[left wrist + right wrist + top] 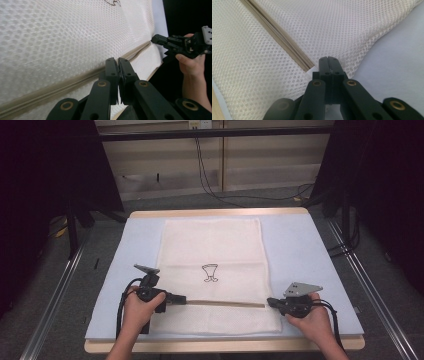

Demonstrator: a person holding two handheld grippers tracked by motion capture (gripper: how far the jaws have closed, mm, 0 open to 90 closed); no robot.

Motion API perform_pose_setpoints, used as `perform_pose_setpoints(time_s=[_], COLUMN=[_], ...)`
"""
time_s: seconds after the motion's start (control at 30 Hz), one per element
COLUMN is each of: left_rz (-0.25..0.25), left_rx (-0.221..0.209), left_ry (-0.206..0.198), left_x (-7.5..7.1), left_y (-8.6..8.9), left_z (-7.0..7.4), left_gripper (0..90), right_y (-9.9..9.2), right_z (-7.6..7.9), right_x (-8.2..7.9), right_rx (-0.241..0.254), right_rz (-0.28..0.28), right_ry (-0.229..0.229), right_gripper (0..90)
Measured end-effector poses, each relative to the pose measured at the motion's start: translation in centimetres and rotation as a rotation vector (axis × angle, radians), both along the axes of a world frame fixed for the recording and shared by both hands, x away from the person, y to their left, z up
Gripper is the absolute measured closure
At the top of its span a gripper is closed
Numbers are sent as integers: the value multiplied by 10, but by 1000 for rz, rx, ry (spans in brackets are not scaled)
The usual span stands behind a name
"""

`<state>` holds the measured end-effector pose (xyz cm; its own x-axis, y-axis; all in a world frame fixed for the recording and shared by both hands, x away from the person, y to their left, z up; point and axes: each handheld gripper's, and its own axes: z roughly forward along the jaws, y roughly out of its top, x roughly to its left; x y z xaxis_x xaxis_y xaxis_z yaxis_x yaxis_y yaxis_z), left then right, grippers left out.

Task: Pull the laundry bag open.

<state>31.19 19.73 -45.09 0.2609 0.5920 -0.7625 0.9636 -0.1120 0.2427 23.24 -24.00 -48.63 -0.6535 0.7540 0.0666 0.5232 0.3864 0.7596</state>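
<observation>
A white mesh bag with a small black drawing lies flat on a pale blue mat. A beige zipper runs across the bag near its front edge. My left gripper is at the zipper's left end, jaws pressed together on the zipper line; what they pinch is hidden. My right gripper is at the zipper's right end. In the right gripper view its jaws are shut on the mesh beside the zipper's end. The left gripper view shows my left gripper close up and the right gripper farther off.
The mat covers a wooden table whose front edge lies just below my hands. Metal rails run along both sides of the table. Cables lie on the floor behind it. Bare mat flanks the bag.
</observation>
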Motion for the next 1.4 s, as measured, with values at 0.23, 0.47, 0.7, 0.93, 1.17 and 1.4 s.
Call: perform_pose_setpoints(time_s=[0.23, 0.47, 0.7, 0.93, 1.17, 1.4], left_rz=[10, 42, 49, 61, 92, 103], left_rx=[8, 8, 7, -5, 18, 10], left_ry=[-2, 0, -4, -16, -19, -25], left_x=[0, -2, -2, -3, -5, -6], left_y=[10, 23, 36, 50, 68, 82], left_z=[0, -1, 0, 1, 2, 2], left_gripper=[873, 873, 873, 872, 872, 872], right_y=[0, 0, 0, -1, -1, -1], right_z=[0, 0, 0, 0, 0, 0], right_x=[0, 0, 0, 0, 0, 0], right_rx=[0, 2, 3, 3, 5, 2], right_rz=[1, 0, 0, 1, -1, -1], right_ry=[-1, 1, 3, 2, 4, 3], right_gripper=[900, 900, 900, 900, 900, 900])
